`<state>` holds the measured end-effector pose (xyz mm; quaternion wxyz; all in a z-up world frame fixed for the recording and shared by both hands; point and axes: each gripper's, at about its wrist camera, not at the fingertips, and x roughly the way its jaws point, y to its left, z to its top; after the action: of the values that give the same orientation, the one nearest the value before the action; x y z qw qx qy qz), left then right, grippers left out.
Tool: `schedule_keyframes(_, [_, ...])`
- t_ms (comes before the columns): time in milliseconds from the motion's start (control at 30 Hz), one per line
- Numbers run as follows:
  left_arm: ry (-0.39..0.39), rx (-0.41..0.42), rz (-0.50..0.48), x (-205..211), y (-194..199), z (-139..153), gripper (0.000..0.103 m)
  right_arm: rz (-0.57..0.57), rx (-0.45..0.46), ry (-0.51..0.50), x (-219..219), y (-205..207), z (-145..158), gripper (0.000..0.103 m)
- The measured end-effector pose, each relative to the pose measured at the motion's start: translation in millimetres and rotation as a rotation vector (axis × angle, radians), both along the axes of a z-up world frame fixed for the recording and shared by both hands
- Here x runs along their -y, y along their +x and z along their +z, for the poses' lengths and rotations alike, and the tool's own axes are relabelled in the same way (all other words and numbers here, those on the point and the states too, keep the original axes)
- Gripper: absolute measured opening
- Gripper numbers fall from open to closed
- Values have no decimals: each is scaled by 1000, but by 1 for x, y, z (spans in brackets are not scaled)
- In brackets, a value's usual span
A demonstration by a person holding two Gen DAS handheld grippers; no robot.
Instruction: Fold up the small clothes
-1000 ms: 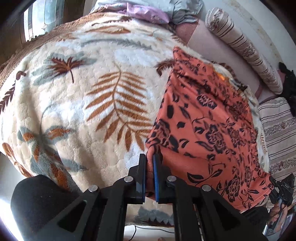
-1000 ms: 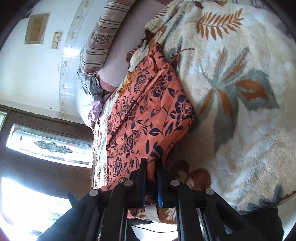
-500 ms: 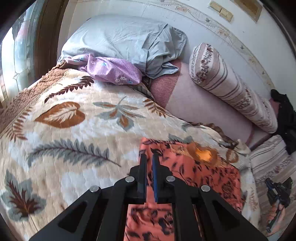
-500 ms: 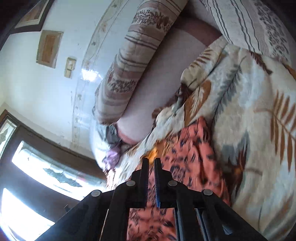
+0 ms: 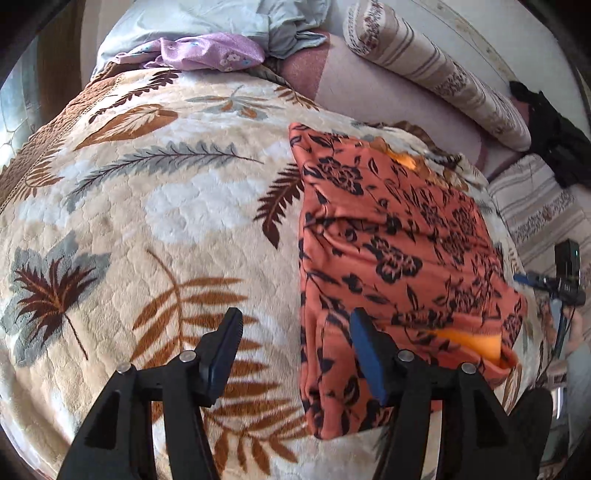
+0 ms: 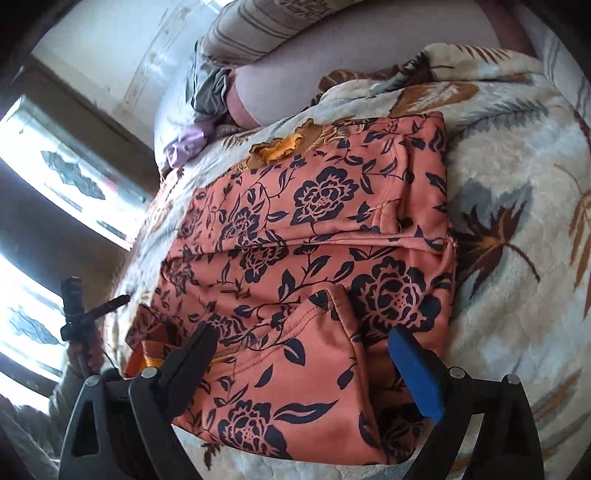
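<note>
An orange garment with dark flowers [image 5: 391,251] lies folded over on the leaf-patterned blanket [image 5: 147,206]. My left gripper [image 5: 295,332] hovers at the garment's near left edge, its jaws opening; the right finger [image 5: 364,343] is over the cloth, the left one over the blanket, and nothing is pinched. In the right wrist view the same garment [image 6: 314,240] fills the middle. My right gripper [image 6: 303,343] stands wide over its near fold with jaws opening, pads clear of the cloth. Each gripper also shows small at the other view's edge.
A striped bolster [image 5: 436,70], a grey pillow [image 5: 207,18] and a purple cloth [image 5: 210,51] lie at the head of the bed. A black item [image 5: 554,129] sits at the far right. A window [image 6: 55,177] is on the left.
Both grippers were shut on the garment's near edge, carried it towards the far end, then let go and drew back. The garment now lies doubled over and both jaws stand apart.
</note>
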<state>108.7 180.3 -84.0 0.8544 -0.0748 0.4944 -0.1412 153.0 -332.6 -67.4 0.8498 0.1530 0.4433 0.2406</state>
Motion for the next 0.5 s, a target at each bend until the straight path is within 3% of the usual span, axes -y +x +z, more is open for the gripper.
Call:
schedule_keyframes(167, [38, 19, -128, 29, -6, -9, 61, 71, -50, -124, -27, 14, -16, 90])
schedule_keyframes(200, [58, 22, -137, 35, -3, -11, 61, 79, -53, -149, -30, 14, -20, 78])
schedule_keyframes(267, [63, 17, -152, 43, 0, -15, 61, 73, -90, -169, -34, 14, -29, 63])
schedule_keyframes(300, [64, 20, -158, 45, 0, -16, 60, 68, -99, -175, -34, 13, -33, 60])
schedule_keyframes(367, [64, 9, -161, 47, -1, -18, 52, 66, -100, -192, -35, 12, -36, 59])
schedule_keyframes(400, [66, 8, -156, 47, -2, -18, 42, 64, -100, -190, -34, 11, -37, 59])
schedule_keyframes(500, [92, 21, -154, 45, -6, -16, 29, 55, -91, -190, -31, 9, -37, 59])
